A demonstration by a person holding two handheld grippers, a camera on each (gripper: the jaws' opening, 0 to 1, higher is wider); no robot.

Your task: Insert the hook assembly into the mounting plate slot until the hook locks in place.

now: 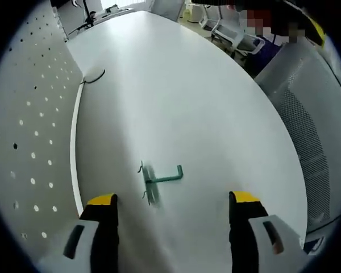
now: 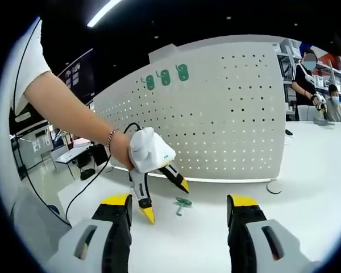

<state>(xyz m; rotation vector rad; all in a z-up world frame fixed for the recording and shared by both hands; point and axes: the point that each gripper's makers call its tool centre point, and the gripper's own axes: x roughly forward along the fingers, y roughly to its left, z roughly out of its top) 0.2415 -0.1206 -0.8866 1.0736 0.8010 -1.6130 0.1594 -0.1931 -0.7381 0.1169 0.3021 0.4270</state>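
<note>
One slim green metal hook assembly [image 1: 159,181] is seen lying on the smooth white table [image 1: 187,102] between the widely spread left gripper [image 1: 173,205] jaws, while three green hooks [image 2: 165,77] are mounted on the white perforated pegboard [image 2: 227,125], and the right gripper [image 2: 179,211] is likewise held wide.

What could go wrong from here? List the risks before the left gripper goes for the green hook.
1. The green hook lies flat on the smooth white table, so the open left gripper may push it along instead of gripping it.
2. The hook's thin prongs point sideways; a poor grasp could leave it misaligned for the pegboard holes.
3. The pegboard stands upright on the table; pushing hard might shift it.
</note>
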